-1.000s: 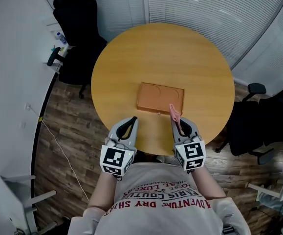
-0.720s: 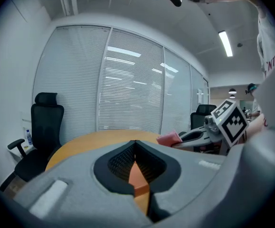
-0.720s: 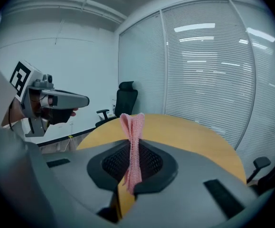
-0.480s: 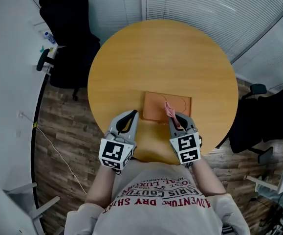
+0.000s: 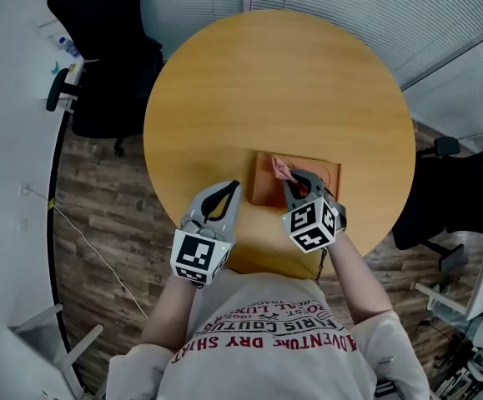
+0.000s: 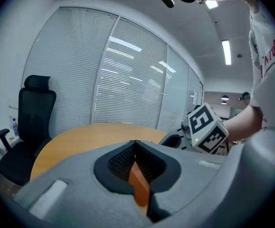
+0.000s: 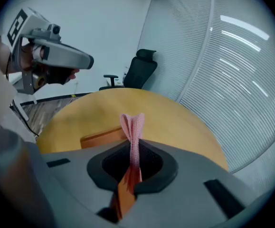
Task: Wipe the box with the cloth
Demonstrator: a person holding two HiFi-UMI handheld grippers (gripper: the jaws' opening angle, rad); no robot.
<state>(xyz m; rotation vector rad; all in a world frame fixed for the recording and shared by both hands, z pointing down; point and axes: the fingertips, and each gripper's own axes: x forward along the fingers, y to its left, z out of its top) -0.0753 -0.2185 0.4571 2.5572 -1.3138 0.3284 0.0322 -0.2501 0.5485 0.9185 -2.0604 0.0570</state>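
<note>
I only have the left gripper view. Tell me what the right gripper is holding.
Observer: The right gripper is shut on a pink cloth, which sticks out past its tips.
Operator: Now locate the box.
Observer: The flat orange-brown box lies on the round table, by its near edge, with the right gripper over it.
Operator: Place my left gripper against it.
Observer: The left gripper hangs just left of the box, apart from it.
</note>
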